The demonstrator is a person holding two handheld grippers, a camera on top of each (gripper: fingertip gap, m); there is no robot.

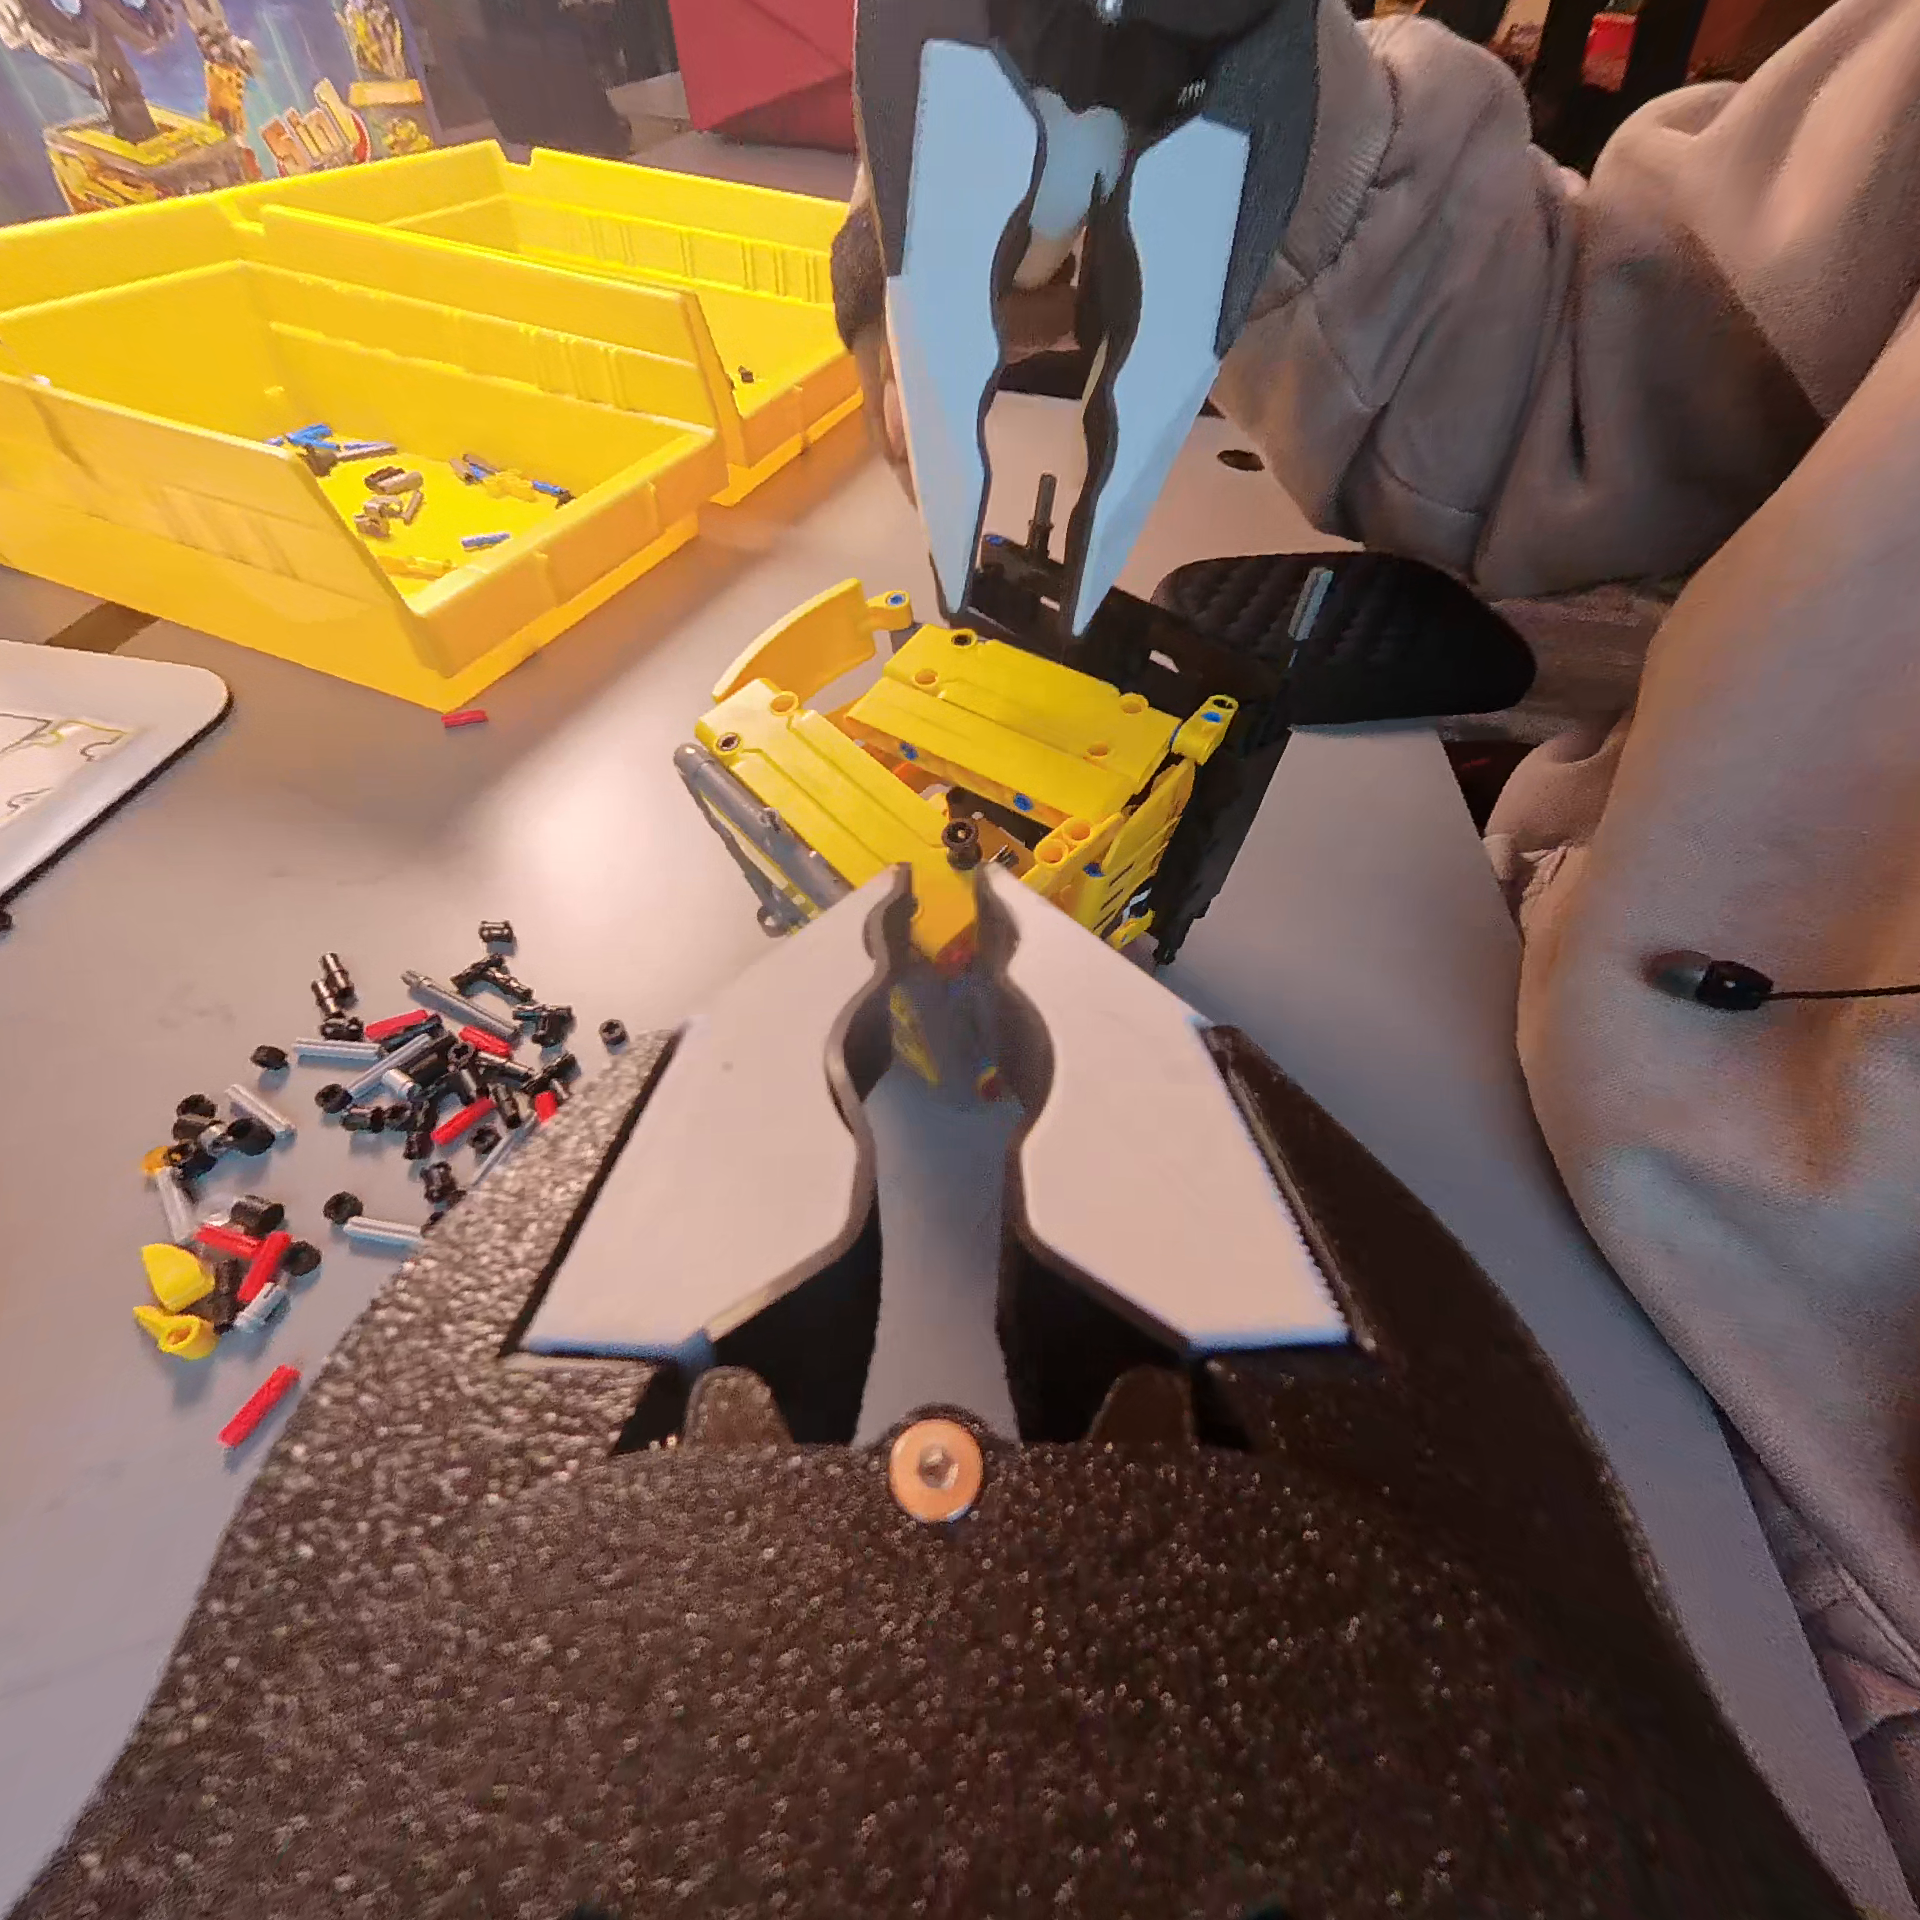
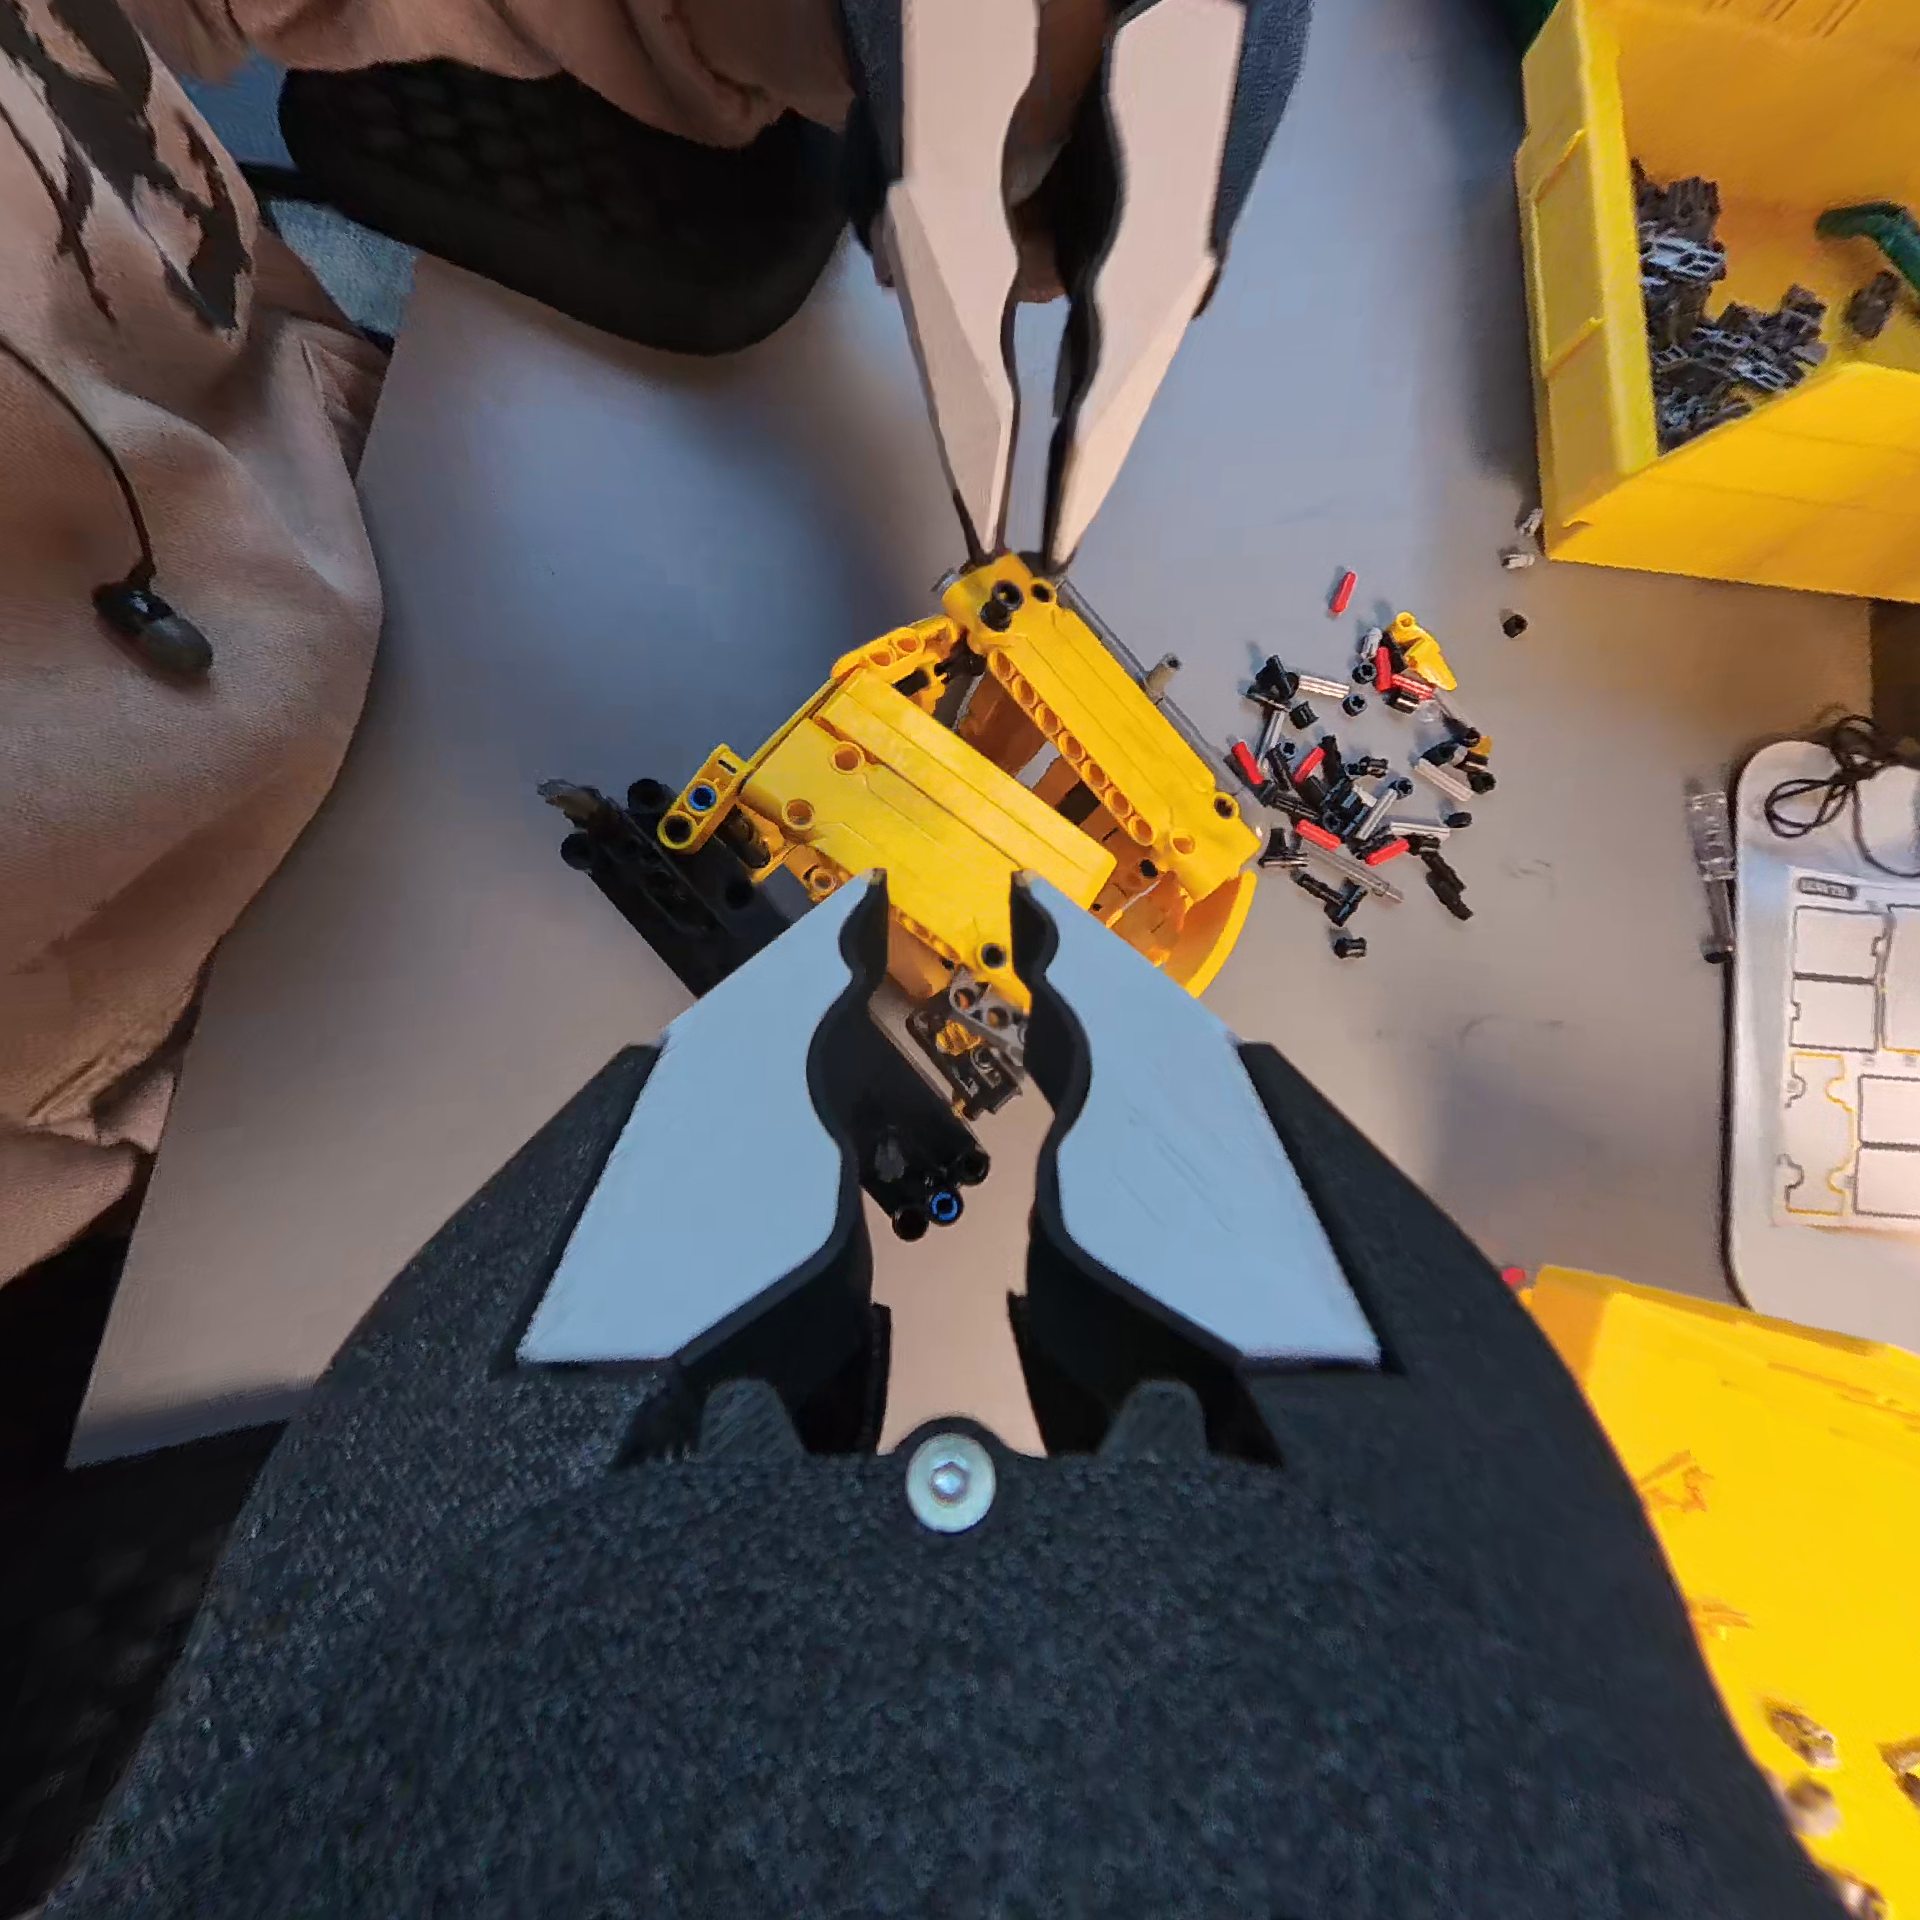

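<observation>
Both tools meet on the yellow brick model (image 1: 977,748) in the middle of the grey counter (image 1: 436,821): the left hand-held gripper (image 1: 948,891) pinches its near yellow corner, the right hand-held gripper (image 2: 948,902) clamps its opposite edge. Loose pins (image 1: 395,1091) lie scattered left; yellow bins (image 1: 343,436) stand farther off.

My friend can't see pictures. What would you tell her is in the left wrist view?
The left gripper pinches one end of a yellow and black brick model on a grey table, while the right gripper grips its far end. A scatter of small black, red and grey pins lies left, with yellow bins behind.
</observation>
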